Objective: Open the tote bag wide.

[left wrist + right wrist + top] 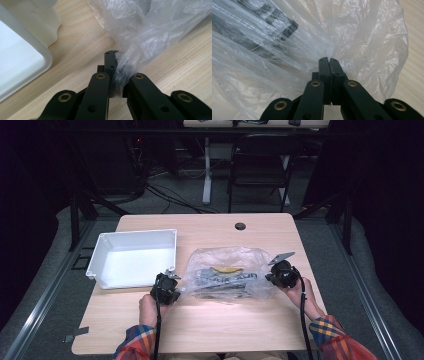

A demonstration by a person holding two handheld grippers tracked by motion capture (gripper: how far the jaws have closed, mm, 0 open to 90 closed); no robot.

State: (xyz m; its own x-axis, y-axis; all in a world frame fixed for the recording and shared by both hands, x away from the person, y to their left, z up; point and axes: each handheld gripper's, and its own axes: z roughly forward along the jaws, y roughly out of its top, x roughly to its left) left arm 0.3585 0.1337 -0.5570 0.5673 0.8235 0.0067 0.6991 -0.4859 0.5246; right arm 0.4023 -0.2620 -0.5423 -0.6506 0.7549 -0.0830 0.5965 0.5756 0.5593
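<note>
A clear plastic bag [227, 272] lies on the wooden table [210, 320], holding dark packets with a yellow patch. My left gripper [172, 279] is at the bag's left edge, shut on a bunched fold of the film [130, 60]. In the left gripper view its jaws pinch that fold tight at my left gripper [111, 52]. My right gripper [274, 275] is at the bag's right edge, shut on the film. In the right gripper view the jaws of my right gripper [328, 60] meet with plastic [362, 37] gathered at their tips, and dark packets [274, 22] show through the bag.
A white plastic bin [134, 257] stands on the table just left of the bag; its rim [37, 65] lies close to my left gripper. A cable hole [240, 226] sits near the table's far edge. A chair [262, 162] stands beyond the table.
</note>
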